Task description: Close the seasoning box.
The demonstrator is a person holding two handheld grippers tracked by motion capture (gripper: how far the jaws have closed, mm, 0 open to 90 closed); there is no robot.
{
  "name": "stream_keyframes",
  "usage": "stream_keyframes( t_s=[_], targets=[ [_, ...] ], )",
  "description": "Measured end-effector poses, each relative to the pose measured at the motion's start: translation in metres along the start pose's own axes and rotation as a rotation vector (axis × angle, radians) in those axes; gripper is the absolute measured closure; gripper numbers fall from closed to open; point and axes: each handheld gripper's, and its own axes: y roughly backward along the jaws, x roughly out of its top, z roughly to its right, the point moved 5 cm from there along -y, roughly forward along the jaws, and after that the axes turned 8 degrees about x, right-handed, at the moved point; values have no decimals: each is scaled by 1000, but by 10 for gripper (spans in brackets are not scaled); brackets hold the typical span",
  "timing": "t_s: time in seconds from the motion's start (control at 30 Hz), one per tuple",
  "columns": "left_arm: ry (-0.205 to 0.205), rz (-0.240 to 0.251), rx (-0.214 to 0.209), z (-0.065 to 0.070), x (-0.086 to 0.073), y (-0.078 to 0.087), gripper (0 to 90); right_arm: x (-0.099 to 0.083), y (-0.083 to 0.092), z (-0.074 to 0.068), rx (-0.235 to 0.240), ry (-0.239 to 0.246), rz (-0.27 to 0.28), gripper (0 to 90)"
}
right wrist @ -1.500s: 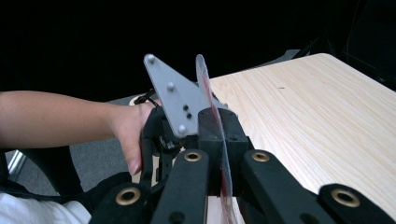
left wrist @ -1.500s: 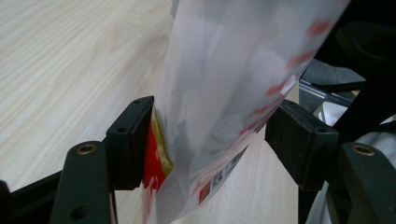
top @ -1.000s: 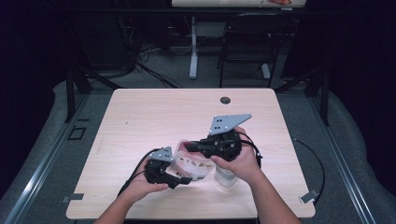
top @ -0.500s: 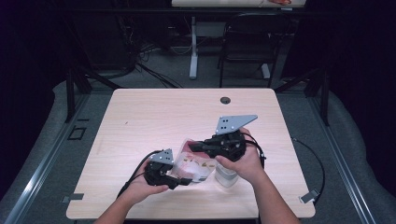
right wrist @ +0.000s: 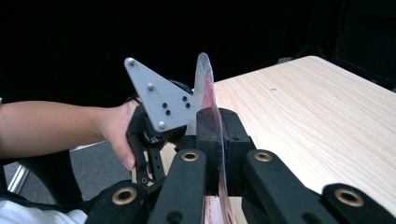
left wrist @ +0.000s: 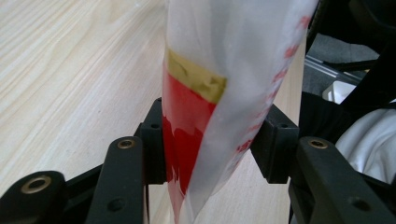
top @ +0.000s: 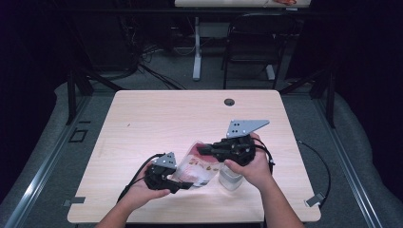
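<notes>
A clear plastic bag (top: 197,168) with red print hangs between the two grippers over the near part of the table (top: 166,118). My right gripper (top: 202,149) is shut on the bag's thin upper edge (right wrist: 204,79), with both pads flat against it (right wrist: 219,126). My left gripper (top: 185,184) holds the bag's lower end. Its jaws have just been closing, and in the left gripper view the bag (left wrist: 219,70) fills the gap, with a pad (left wrist: 156,140) touching on each side. The right gripper view also shows the left gripper's grey plate (right wrist: 159,100) and the hand (right wrist: 116,126) holding it.
A clear container (top: 230,178) stands on the table under the right hand. A cable hole (top: 229,101) sits near the table's far edge. Beyond the table are a chair (top: 252,42) and desk legs on a dark floor.
The left gripper's jaws have closed in on the lower end of the bag. The right gripper, still shut on the bag, has drifted slightly to the right.
</notes>
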Motion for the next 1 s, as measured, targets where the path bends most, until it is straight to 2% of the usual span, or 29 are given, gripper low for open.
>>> stream_keyframes(
  t_s=[0.07,0.13,0.33,0.37,0.47,0.6,0.63,0.67,0.7,0.77,0.8,1.0],
  targets=[
    [1,-8,7,0,-1,0,551,-1,0,0,-5,-2,-2,873],
    [2,-32,16,-1,-2,2,553,-3,2,2,-29,-6,-11,848],
    [2,-67,35,1,-4,4,557,-6,4,3,-39,-11,-22,817],
    [1,-63,29,1,-4,4,560,-7,5,4,-46,-13,-20,809],
    [0,-77,48,0,-5,5,563,-9,6,6,-49,-25,-20,802],
    [11,-86,42,-1,-5,6,565,-9,9,8,-56,-28,-13,781],
    [9,-96,59,-2,-5,8,565,-9,9,9,-61,-29,-9,778],
    [13,-94,47,-2,-5,8,566,-9,11,9,-62,-31,-9,775],
    [7,-115,67,-3,-6,11,566,-9,12,10,-67,-29,-10,774],
    [5,-125,80,-5,-5,14,566,-10,14,10,-72,-32,-5,775],
    [9,-120,65,-5,-5,15,567,-10,14,10,-75,-34,-3,777],
    [7,-143,93,-5,-3,23,568,-14,14,12,-81,-35,-21,805]
  ],
)
